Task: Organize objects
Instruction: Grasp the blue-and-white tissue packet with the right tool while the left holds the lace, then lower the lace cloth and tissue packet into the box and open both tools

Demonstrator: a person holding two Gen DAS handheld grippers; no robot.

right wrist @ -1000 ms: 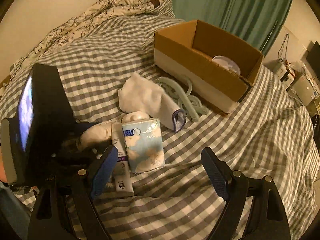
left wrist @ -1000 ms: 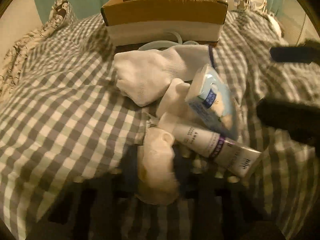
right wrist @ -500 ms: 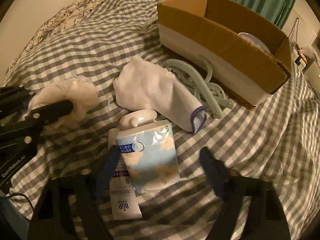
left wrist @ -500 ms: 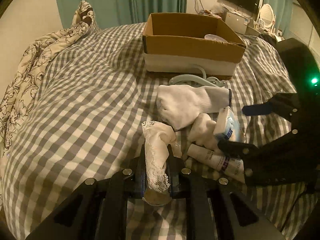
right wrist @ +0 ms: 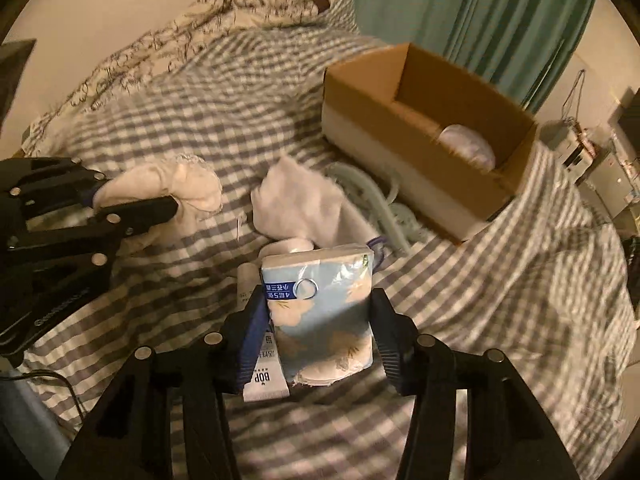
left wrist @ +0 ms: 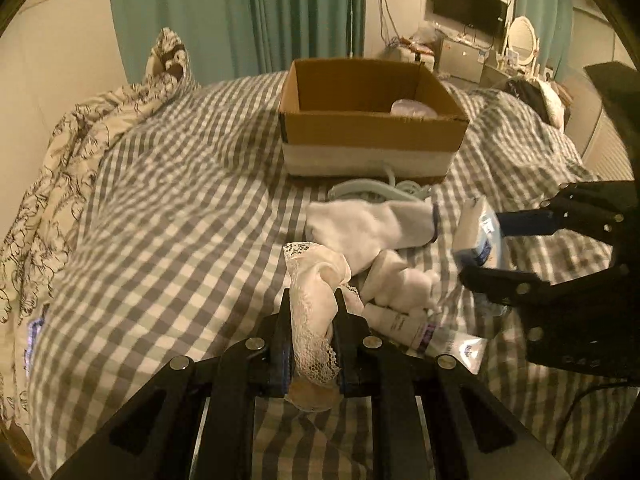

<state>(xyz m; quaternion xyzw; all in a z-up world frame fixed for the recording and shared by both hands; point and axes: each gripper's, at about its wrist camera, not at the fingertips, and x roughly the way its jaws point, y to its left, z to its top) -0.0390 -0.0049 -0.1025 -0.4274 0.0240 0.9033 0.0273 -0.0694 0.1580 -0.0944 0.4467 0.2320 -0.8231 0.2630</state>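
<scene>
My left gripper (left wrist: 312, 300) is shut on a cream lace-edged cloth (left wrist: 316, 280) and holds it above the checked bed; the gripper also shows in the right wrist view (right wrist: 168, 200). My right gripper (right wrist: 318, 300) is shut on a blue tissue pack (right wrist: 324, 300), seen in the left wrist view too (left wrist: 478, 232). On the bed lie a white sock (left wrist: 372, 228), a white tube (left wrist: 424, 330), a small white bottle (left wrist: 400, 280) and a pale green hanger (left wrist: 376, 190). A cardboard box (left wrist: 372, 128) stands behind them.
The box holds a pale rounded item (right wrist: 468, 146). A floral duvet (left wrist: 60, 168) is bunched along the bed's left side. Green curtains (left wrist: 240, 12) hang behind. A dresser with a TV (left wrist: 470, 10) stands at the far right.
My left gripper has risen and pulled back with the cloth. My right gripper has closed on the tissue pack, which is now off the tube.
</scene>
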